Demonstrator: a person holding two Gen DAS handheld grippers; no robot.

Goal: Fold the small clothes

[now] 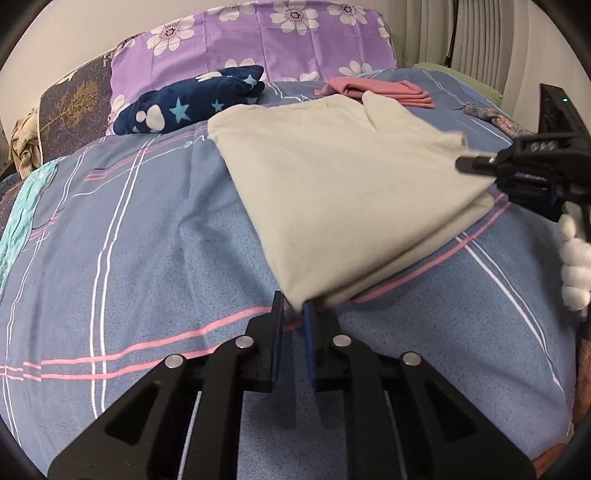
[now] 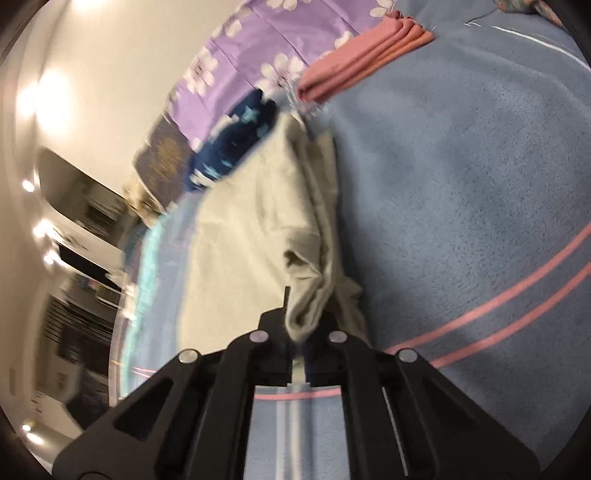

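On blue bedsheet [image 1: 147, 258], writing [image 1: 197, 142] seemingly illegible

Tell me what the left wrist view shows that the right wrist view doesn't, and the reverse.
Only the left wrist view: the right gripper from outside at the cream garment's far corner, the white-gloved hand holding it, the curtain, and the left gripper at the near corner.

Only the right wrist view: the right gripper shut on a bunched fold of cream fabric, plus blurred room furniture.

Both: the cream garment, the pink folded clothes, the navy star-print garment, the purple floral pillow and the blue striped bedsheet.
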